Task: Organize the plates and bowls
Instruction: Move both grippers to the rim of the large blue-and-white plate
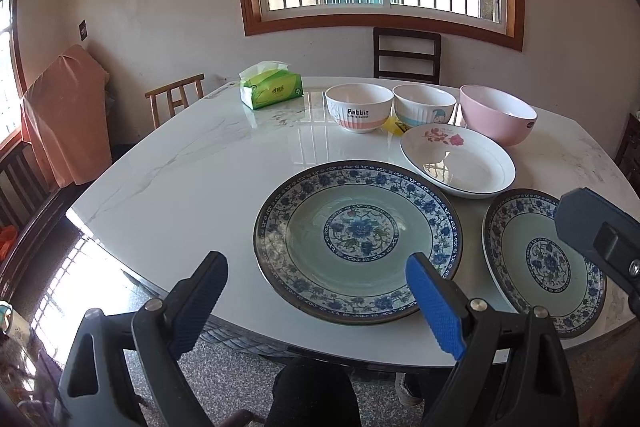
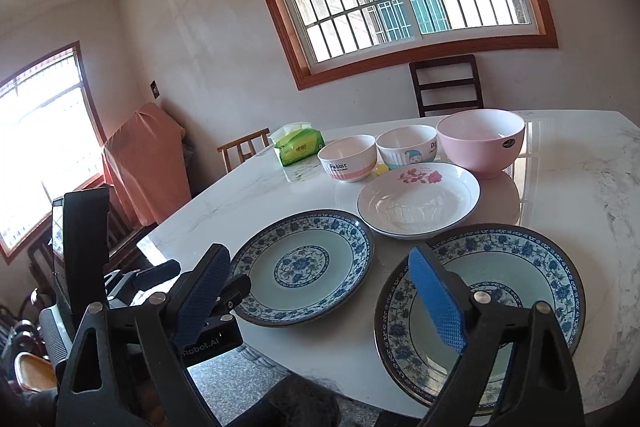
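Two blue-patterned plates lie near the table's front edge: a large one (image 1: 356, 239) (image 2: 302, 265) on the left and a second (image 1: 540, 259) (image 2: 504, 291) on the right. Behind them is a white rose plate (image 1: 460, 159) (image 2: 418, 201). Further back stand a white "Rabbit" bowl (image 1: 359, 107) (image 2: 347, 157), a cartoon bowl (image 1: 424, 105) (image 2: 406, 147) and a pink bowl (image 1: 498, 115) (image 2: 480, 141). My left gripper (image 1: 316, 303) is open and empty at the large plate's near rim. My right gripper (image 2: 320, 299) is open and empty, its right finger over the right plate.
The white marble table (image 1: 192, 179) (image 2: 568, 187) carries a green tissue pack (image 1: 272, 87) (image 2: 298, 145) at the back left. Wooden chairs (image 1: 406, 55) (image 2: 446, 85) stand around it. A small yellow item (image 1: 394, 126) lies between the bowls. The other gripper's body (image 1: 600, 239) (image 2: 132, 291) shows beside each view.
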A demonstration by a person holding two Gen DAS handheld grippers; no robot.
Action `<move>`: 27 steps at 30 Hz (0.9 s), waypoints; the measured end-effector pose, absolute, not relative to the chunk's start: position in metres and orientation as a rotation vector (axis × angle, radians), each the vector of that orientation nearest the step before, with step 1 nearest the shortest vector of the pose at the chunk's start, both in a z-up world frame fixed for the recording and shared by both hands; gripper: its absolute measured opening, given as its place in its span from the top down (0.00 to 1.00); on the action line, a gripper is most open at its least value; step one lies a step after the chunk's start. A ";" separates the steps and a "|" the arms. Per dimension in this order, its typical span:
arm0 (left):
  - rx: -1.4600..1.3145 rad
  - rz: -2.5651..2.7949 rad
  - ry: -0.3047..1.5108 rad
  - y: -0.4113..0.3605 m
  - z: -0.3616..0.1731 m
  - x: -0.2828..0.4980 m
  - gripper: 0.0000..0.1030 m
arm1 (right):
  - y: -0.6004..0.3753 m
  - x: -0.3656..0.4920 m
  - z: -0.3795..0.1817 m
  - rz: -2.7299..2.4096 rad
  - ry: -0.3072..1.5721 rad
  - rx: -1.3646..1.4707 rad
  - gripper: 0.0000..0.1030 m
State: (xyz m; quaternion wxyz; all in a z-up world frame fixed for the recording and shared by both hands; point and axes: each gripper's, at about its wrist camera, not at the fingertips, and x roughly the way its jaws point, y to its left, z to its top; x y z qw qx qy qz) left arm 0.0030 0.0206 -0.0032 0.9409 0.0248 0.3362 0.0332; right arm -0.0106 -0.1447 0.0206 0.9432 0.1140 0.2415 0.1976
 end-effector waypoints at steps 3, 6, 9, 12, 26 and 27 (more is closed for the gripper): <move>0.047 0.076 0.699 0.025 -0.003 0.006 0.10 | -0.142 -0.001 0.022 0.448 0.534 0.247 0.26; 0.042 0.089 0.722 0.031 -0.005 0.011 0.10 | -0.140 0.011 0.020 0.479 0.594 0.257 0.36; 0.006 0.090 0.776 0.044 -0.006 0.021 0.10 | -0.140 0.024 0.019 0.509 0.644 0.261 0.38; -0.051 0.089 0.845 0.061 -0.009 0.033 0.10 | -0.139 0.040 0.019 0.531 0.691 0.246 0.40; -0.188 0.070 1.010 0.101 -0.030 0.078 0.10 | -0.129 0.114 -0.021 0.519 0.962 0.260 0.46; -0.192 0.072 1.015 0.103 -0.031 0.080 0.10 | -0.128 0.118 -0.024 0.516 0.976 0.258 0.46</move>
